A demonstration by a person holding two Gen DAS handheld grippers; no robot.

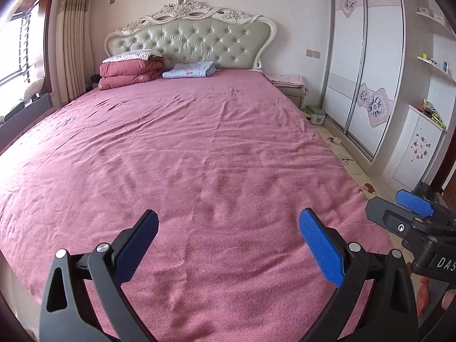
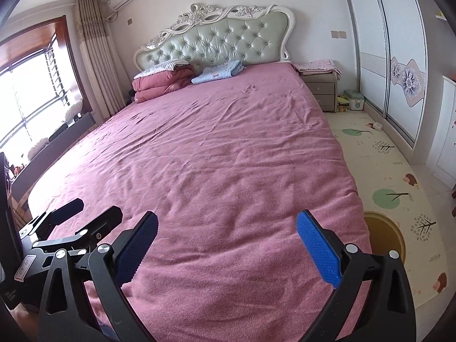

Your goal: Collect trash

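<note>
Hovering over a pink bed (image 1: pixel 199 142), left gripper (image 1: pixel 228 228) and right gripper (image 2: pixel 226 225) fingers spread apart, nothing between them, round bin (image 2: pixel 384 236) alongside.

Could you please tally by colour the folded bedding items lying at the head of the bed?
Pink quilt: 1
Light blue blanket: 1
Total: 2

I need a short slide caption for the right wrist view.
Right gripper open and empty above a pink bed sheet, facing the tufted headboard.
</note>
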